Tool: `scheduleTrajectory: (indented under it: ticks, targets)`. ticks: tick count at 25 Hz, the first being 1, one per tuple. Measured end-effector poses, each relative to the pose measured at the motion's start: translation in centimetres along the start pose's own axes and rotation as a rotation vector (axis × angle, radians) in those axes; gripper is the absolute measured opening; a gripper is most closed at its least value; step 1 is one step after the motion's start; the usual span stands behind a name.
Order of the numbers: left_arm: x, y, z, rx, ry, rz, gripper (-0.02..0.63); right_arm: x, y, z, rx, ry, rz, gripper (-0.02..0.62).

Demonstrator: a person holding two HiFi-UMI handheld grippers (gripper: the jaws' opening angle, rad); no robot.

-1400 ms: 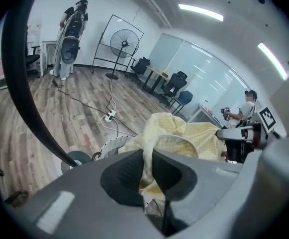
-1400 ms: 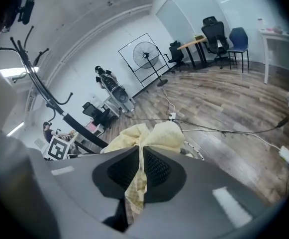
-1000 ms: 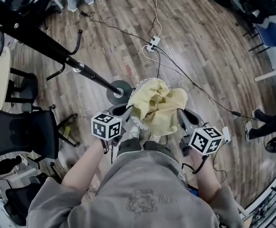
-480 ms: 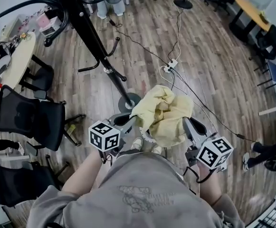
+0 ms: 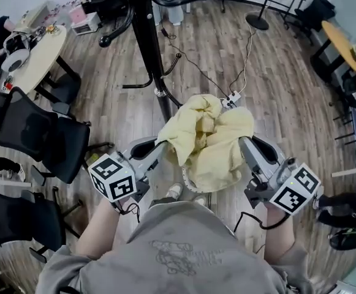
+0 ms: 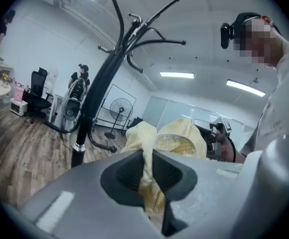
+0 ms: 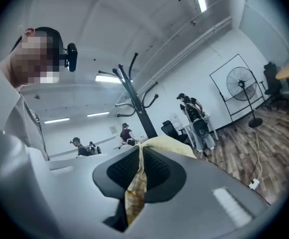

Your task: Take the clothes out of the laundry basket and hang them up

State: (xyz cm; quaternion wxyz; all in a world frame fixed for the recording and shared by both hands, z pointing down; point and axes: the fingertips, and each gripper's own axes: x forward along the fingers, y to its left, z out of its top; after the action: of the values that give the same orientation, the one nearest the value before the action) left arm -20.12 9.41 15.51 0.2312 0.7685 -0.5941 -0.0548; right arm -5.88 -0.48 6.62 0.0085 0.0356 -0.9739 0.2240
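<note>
Nearest us, the left tool (image 5: 164, 148) is clamped on a twisted fold of the yellow garment (image 5: 211, 146), with cloth squeezed between its pads and spilling out below them. The right tool (image 5: 246, 146) is closed on a thinner edge of the same garment, only a narrow strip passing through its grip. The garment hangs bunched between the two tools, raised clear of the floor, its loose bulk sagging below and slightly ahead of the tips.

Beyond the left tool's tips stands the black coat rack (image 5: 147, 35). Past the right tool's tips a power strip (image 5: 231, 98) and its cables lie on the wooden floor.

We judge the right tool's slim bite the weaker hold: a tug toward the rack could pull that edge free and leave the garment swinging from the left tool alone. Crumpled as it is, the garment may land on a hook by a loose fold and slide off. The cables lie in our path and could catch a foot.

The laundry basket is hidden under the cloth and our own body, so we cannot tell what remains in it. We cannot make out a collar, sleeve or loop. The head view crops the rack's top.
</note>
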Motion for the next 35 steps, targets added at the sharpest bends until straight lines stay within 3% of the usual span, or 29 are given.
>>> scheduleTrajectory:
  ticks: [4,7,10,14,20,25,30,35]
  targets:
    - [-3.4,1.4,6.5,0.029,-0.167,0.101,0.038,3.3,1.5,6.3,-0.081,-0.072,0.103,0.047]
    - [-5.9,3.4,10.3,0.04,-0.291,0.189,0.038,6.1,1.6,10.5,-0.168,-0.115,0.132,0.048]
    - [-8.0,5.8,12.4,0.026,-0.375,0.283,0.037,8.9,-0.2,14.1,-0.212,-0.161,0.116,0.048]
    - [-10.2,9.1,12.5,0.015,-0.431,0.404,0.037,12.4,-6.8,15.7,-0.165,-0.185,0.011,0.046]
    - [-11.1,12.7,9.0,-0.017,-0.379,0.528,0.037,17.6,-16.9,13.8,-0.191,-0.109,-0.204,0.046]
    - [-9.5,15.8,4.1,-0.063,-0.268,0.612,0.037,21.0,-21.6,8.8,-0.181,-0.01,-0.307,0.046]
    - [-8.9,19.3,-1.6,-0.172,-0.174,0.705,0.037,23.7,-24.4,2.3,-0.207,0.146,-0.347,0.046]
    - [-7.3,21.7,-6.6,-0.25,-0.078,0.743,0.038,25.4,-26.0,-3.9,-0.258,0.32,-0.344,0.048]
